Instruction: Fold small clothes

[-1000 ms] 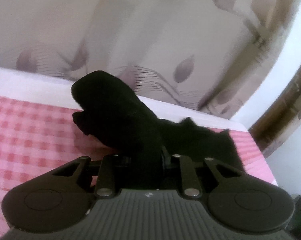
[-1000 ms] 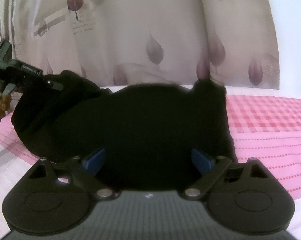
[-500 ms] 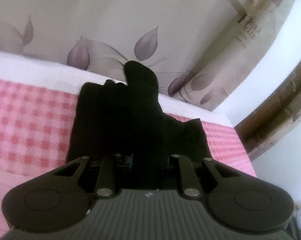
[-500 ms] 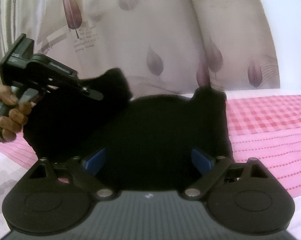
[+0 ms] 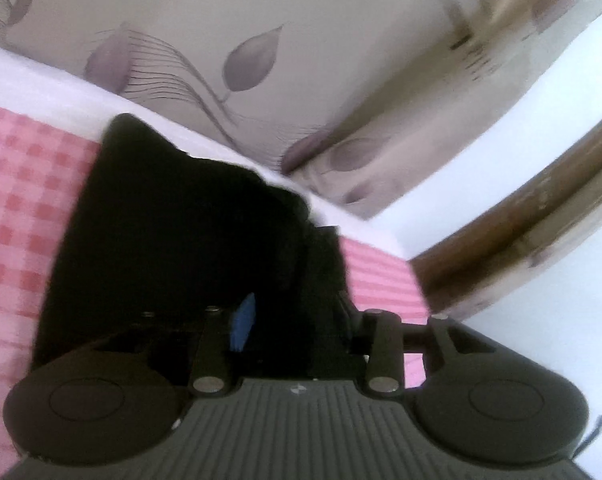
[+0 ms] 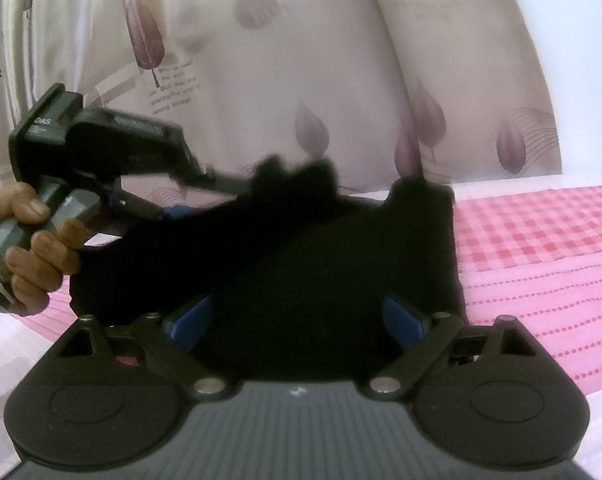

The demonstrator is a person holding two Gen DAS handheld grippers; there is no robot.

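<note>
A small black garment (image 6: pixel 341 256) lies on the pink checked bed cover (image 6: pixel 541 248). In the right wrist view my left gripper (image 6: pixel 237 188) holds one edge of it lifted over the rest, fingers shut on the cloth. In the left wrist view the black garment (image 5: pixel 173 232) fills the space ahead and hides my left gripper's (image 5: pixel 285 292) fingertips. My right gripper (image 6: pixel 297 312) has its blue-padded fingers (image 6: pixel 189 320) spread wide with the garment between them; its tips are hidden by the cloth.
A leaf-patterned curtain (image 6: pixel 301 80) hangs behind the bed. A white bed edge (image 5: pixel 41 84) runs along the far side. A brown wooden frame (image 5: pixel 521 232) and white wall stand at the right in the left wrist view.
My left gripper has carried the lifted edge of the garment further right, across the rest of it. The right gripper has stayed in place.
</note>
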